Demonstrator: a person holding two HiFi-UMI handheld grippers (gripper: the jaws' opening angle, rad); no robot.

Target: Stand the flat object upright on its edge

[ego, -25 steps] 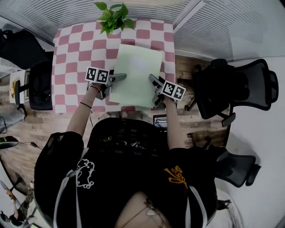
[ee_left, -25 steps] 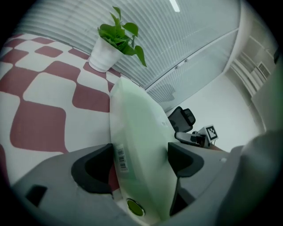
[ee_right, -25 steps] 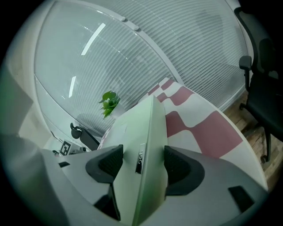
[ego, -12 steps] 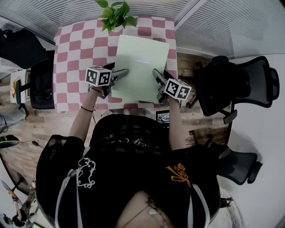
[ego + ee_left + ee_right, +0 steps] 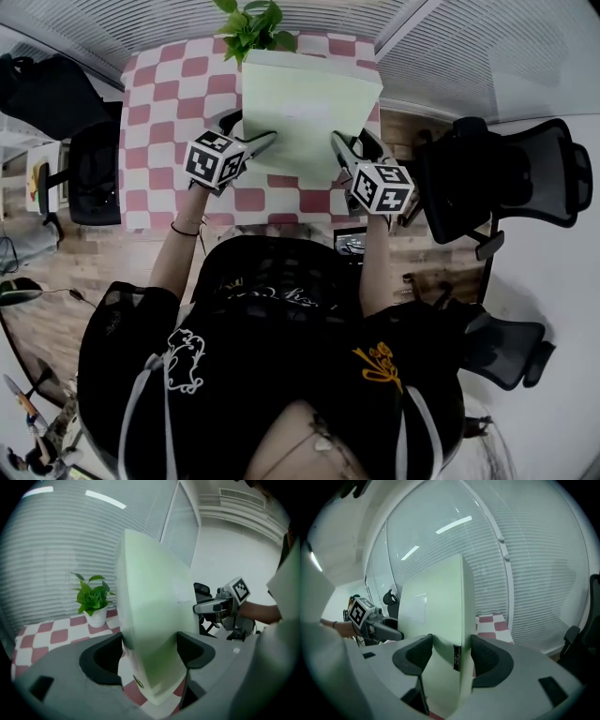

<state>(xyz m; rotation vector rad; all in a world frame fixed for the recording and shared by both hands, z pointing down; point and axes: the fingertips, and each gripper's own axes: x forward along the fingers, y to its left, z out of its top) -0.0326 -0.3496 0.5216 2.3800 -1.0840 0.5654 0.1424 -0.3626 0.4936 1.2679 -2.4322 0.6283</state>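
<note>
Left tongs (image 5: 265, 142) clamp pale green board (image 5: 305, 103) at 9 o'clock edge, right tongs (image 5: 339, 148) at 3 o'clock. Board steeply tilted over checkered desk (image 5: 155, 131). Potted plant (image 5: 248, 21) close at 12 o'clock.

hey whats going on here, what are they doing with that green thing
A person holds a gripper in each hand, and both are clamped on a pale green flat box. The left gripper grips its left edge and the right gripper its right edge. The flat box is tipped up steeply over the checked table, close to a potted plant. It is held, not yet standing on its own. Whether its lower edge touches the table can't be told.
</note>
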